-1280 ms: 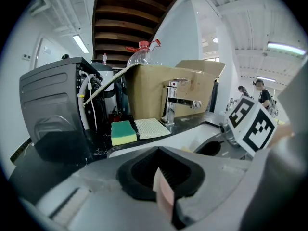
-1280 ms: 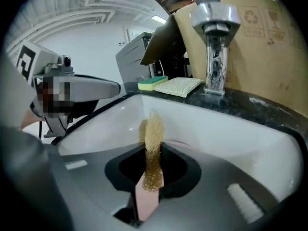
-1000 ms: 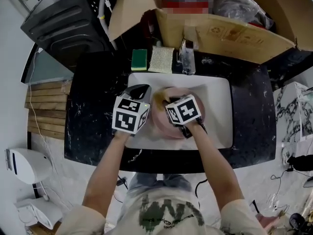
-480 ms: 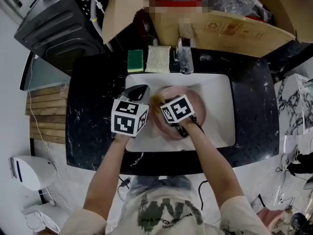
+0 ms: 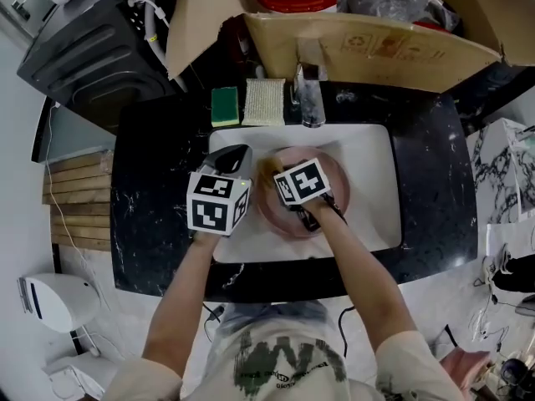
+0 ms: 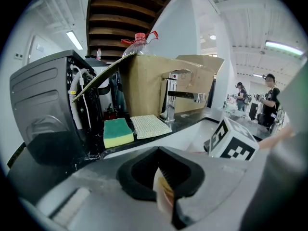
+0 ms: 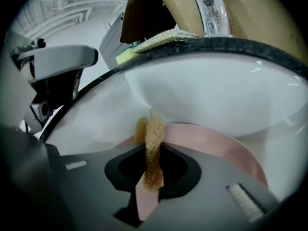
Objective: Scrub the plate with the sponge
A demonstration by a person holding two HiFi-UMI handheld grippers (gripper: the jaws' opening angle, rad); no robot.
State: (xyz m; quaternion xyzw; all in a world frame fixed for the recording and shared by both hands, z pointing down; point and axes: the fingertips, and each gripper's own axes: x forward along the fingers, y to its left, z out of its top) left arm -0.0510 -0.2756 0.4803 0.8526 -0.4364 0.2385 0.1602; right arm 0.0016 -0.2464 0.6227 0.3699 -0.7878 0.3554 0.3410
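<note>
A pink plate (image 5: 334,184) lies in the white sink (image 5: 372,153). My right gripper (image 5: 277,172) is over the plate's left part, shut on a tan mesh sponge (image 5: 268,169). In the right gripper view the sponge (image 7: 153,131) sticks up out of the jaws of the right gripper (image 7: 150,174), with the plate (image 7: 211,139) just behind it. My left gripper (image 5: 236,154) hovers over the sink's left side, beside the plate. The left gripper (image 6: 166,196) is shut, and only a thin pale strip shows between its jaws.
A green-and-yellow sponge (image 5: 223,105) and a pale mesh cloth (image 5: 264,101) lie on the black counter behind the sink, left of the faucet (image 5: 308,94). A cardboard box (image 5: 376,44) overhangs the back. A black appliance (image 5: 92,44) stands at the far left.
The right gripper with the sponge has shifted slightly left and away across the plate. The left gripper has stayed almost in place.
</note>
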